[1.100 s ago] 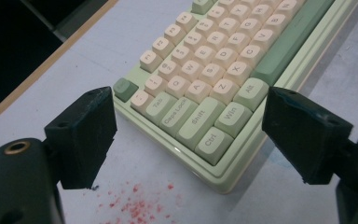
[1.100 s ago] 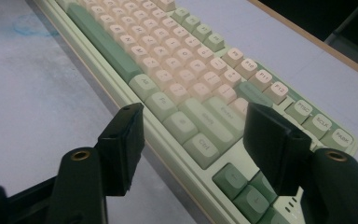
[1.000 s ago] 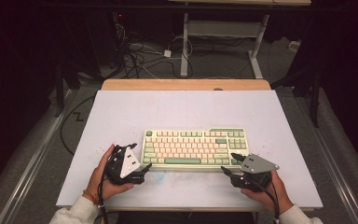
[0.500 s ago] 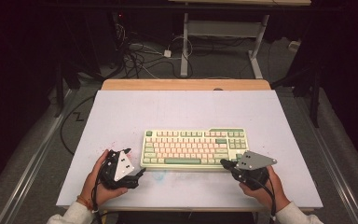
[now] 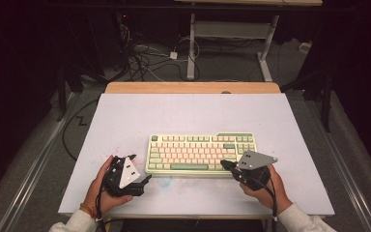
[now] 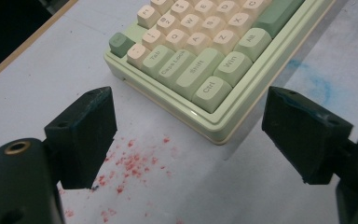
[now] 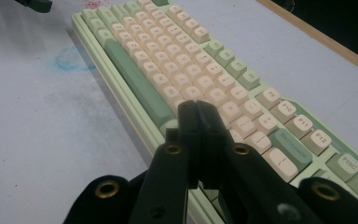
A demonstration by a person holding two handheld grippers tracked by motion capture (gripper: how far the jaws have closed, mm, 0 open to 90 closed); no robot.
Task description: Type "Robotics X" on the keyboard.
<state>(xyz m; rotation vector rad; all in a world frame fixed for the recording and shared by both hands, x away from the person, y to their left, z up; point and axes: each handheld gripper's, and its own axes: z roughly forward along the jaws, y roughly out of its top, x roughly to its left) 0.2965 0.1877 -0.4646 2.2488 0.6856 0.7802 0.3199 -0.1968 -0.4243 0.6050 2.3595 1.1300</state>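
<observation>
A pale green keyboard (image 5: pixel 200 153) with cream and green keys lies flat in the front half of the white table top (image 5: pixel 188 113). My left gripper (image 5: pixel 141 169) is held just off the keyboard's front left corner, open. In the left gripper view (image 6: pixel 189 107) its jaws stand wide, the Ctrl corner of the keyboard (image 6: pixel 200 51) ahead of the gap and untouched. My right gripper (image 5: pixel 224 165) is at the keyboard's front right edge. Seen in the right gripper view (image 7: pixel 198 109), its jaws are pressed together, shut on nothing, pointing over the lower key rows (image 7: pixel 182 60).
Red specks (image 6: pixel 130 163) and a blue smear (image 6: pixel 317 84) mark the white top in front of the keyboard. A wooden strip (image 5: pixel 193 87) borders the table's far edge. Cables (image 5: pixel 145 53) and a desk frame (image 5: pixel 193 43) are on the floor behind.
The right gripper has edged up and left onto the keyboard's front right edge, and its jaws look drawn together. The left hand has stayed almost in place.
</observation>
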